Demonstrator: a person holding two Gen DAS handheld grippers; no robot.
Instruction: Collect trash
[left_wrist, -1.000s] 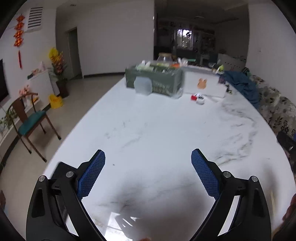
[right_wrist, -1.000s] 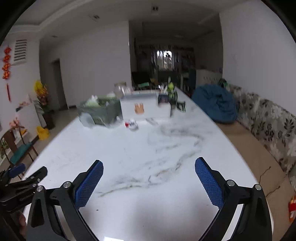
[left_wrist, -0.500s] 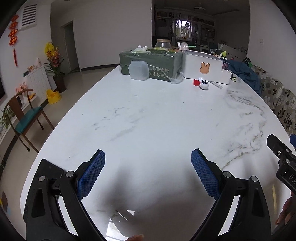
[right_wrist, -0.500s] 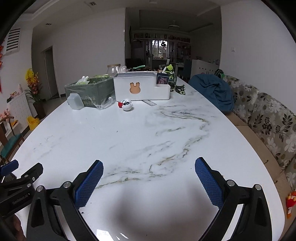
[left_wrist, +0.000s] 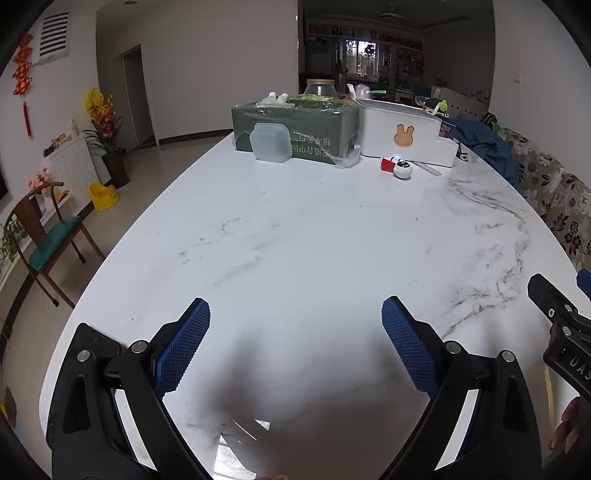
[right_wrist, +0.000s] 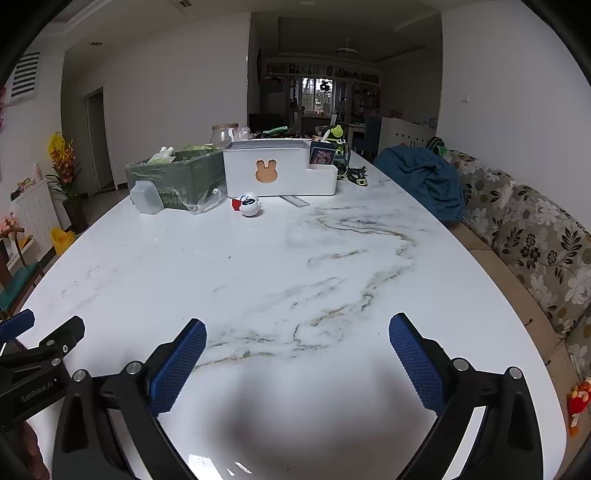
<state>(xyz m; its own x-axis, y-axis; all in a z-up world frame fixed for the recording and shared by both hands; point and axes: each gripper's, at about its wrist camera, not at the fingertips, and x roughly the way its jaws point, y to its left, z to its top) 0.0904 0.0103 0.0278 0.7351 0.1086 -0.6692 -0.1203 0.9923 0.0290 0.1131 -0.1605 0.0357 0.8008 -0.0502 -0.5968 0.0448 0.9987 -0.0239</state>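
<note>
Marble table is lying bare beneath both spread-fingered grippers, left gripper and right gripper; far ahead, reaching risks toppling the toy ball.

Both grippers wide apart, empty.

Beneath each black claw with blue cross-hatched pads lies the glossy white marble table, veined grey and gold. Far ahead stand a dark green cardboard box with gold lettering and a white plastic organiser bearing an orange rabbit cutout. Right of the right claw, a beige sofa shows black flowers.
</note>
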